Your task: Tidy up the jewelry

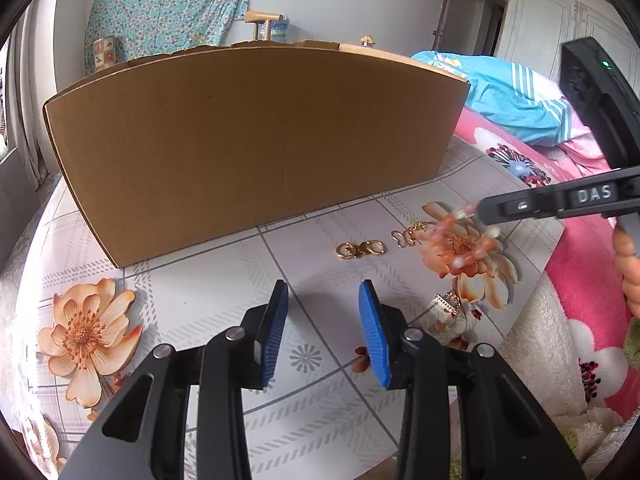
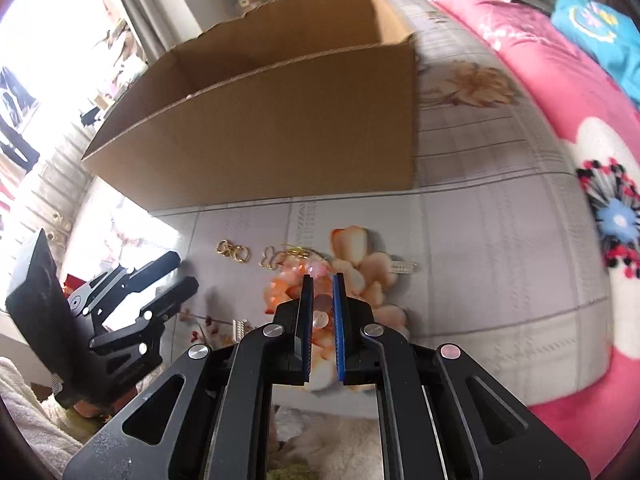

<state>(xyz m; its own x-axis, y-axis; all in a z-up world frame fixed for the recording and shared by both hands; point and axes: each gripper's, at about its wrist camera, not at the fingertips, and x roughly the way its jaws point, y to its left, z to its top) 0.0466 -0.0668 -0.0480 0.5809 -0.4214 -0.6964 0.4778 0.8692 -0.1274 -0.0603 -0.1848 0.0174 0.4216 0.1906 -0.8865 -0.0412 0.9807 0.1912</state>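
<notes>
A pink bead bracelet (image 2: 320,304) is pinched between the blue pads of my right gripper (image 2: 322,280), held just above the floral tablecloth; in the left wrist view it hangs blurred (image 1: 460,236) from the right gripper (image 1: 480,212). Gold hoop earrings (image 1: 361,249) (image 2: 233,250) and a gold butterfly piece (image 1: 409,235) (image 2: 280,256) lie in front of the open cardboard box (image 1: 248,148) (image 2: 280,128). A silver clip (image 1: 445,303) (image 2: 402,267) lies nearby. My left gripper (image 1: 323,292) (image 2: 176,272) is open and empty, a little short of the hoops.
A second silver clip (image 2: 239,327) lies near the table's front edge. A pink flowered blanket (image 1: 576,264) (image 2: 560,92) and a blue garment (image 1: 504,96) lie to the right. A white fluffy cloth (image 1: 532,344) sits at the table's front right.
</notes>
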